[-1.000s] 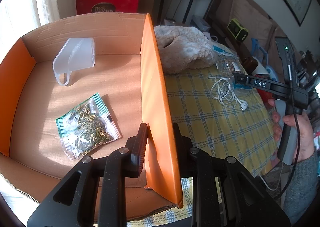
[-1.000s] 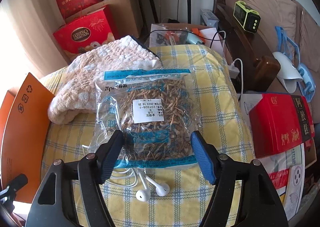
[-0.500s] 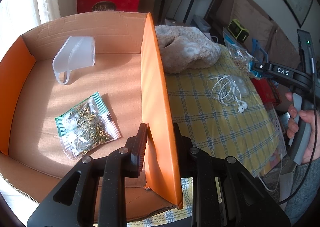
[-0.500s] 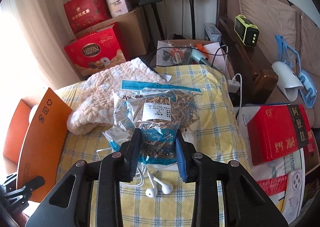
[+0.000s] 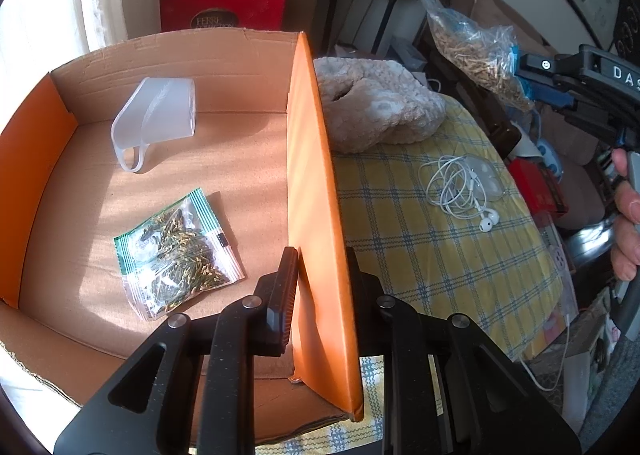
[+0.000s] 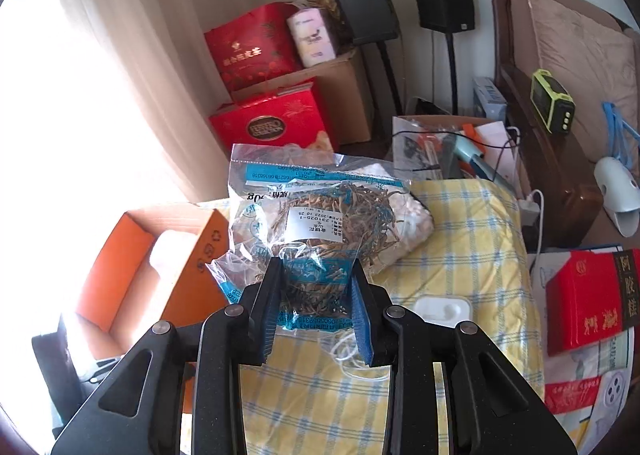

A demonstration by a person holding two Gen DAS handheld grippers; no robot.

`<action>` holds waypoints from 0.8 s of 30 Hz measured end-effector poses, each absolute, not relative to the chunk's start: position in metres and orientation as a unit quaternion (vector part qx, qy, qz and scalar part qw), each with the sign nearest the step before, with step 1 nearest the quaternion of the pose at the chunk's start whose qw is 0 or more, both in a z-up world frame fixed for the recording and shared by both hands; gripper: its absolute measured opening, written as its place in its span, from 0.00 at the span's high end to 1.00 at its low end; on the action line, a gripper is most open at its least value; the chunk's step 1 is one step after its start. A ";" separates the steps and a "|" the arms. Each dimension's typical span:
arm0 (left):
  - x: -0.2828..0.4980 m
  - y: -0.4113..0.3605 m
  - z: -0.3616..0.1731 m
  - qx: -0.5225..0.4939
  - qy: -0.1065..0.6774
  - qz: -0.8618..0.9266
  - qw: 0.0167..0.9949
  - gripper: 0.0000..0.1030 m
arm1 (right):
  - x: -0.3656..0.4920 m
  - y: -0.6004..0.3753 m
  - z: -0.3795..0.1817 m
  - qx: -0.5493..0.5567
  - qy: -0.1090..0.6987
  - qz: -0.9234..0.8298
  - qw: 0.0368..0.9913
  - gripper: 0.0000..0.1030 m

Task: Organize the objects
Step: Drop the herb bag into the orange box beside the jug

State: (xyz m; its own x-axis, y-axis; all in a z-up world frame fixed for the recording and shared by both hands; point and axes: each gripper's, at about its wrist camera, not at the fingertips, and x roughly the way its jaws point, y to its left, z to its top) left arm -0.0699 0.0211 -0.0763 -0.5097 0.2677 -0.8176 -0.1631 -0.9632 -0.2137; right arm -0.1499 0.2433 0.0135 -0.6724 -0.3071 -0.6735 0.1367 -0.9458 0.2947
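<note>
My left gripper (image 5: 320,279) is shut on the orange right flap (image 5: 316,183) of an open cardboard box (image 5: 168,191). The box holds a clear plastic measuring cup (image 5: 158,115) lying on its side and a small bag of green tea leaves (image 5: 176,255). My right gripper (image 6: 316,303) is shut on a clear bag of dried brown herbs (image 6: 320,223) and holds it in the air above the checked tablecloth (image 6: 460,255). In the left wrist view the herb bag (image 5: 476,51) hangs high at the right, beside the right gripper's body.
White wired earphones (image 5: 460,187) and a fluffy beige slipper (image 5: 376,107) lie on the yellow checked cloth (image 5: 440,263). A white earphone case (image 6: 444,307) lies right of my right gripper. Red gift boxes (image 6: 276,123) and speakers stand behind; a red box (image 6: 584,299) lies right.
My right gripper closed on the herb bag and lifted it off the cloth, uncovering the earphones and case. My left gripper stayed shut on the box flap.
</note>
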 end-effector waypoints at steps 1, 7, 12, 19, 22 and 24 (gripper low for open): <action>-0.070 0.021 -0.076 -0.479 -0.057 0.867 0.124 0.81 | -0.152 0.234 0.016 0.385 -0.108 -0.906 0.135 0.70; -0.068 0.016 -0.075 -0.477 -0.067 0.867 0.126 0.81 | -0.159 0.182 0.020 0.384 -0.091 -0.896 0.204 0.70; -0.067 0.013 -0.074 -0.477 -0.066 0.867 0.126 0.81 | -0.169 0.149 0.015 0.391 -0.081 -0.886 0.235 0.69; -0.067 0.011 -0.073 -0.477 -0.065 0.868 0.127 0.81 | -0.178 0.119 0.002 0.407 -0.093 -0.862 0.288 0.68; -0.067 0.010 -0.072 -0.477 -0.064 0.867 0.127 0.81 | -0.177 0.106 -0.004 0.415 -0.090 -0.850 0.312 0.65; -0.067 0.010 -0.072 -0.477 -0.064 0.868 0.126 0.81 | -0.177 0.101 -0.008 0.422 -0.093 -0.842 0.324 0.63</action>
State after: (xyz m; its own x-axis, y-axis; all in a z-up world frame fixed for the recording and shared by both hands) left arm -0.0667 0.0098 -0.0717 -0.5138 0.2800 -0.8109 -0.1586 -0.9600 -0.2309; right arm -0.1768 0.1011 -0.0082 -0.4347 -0.6239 -0.6494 0.4666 -0.7728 0.4301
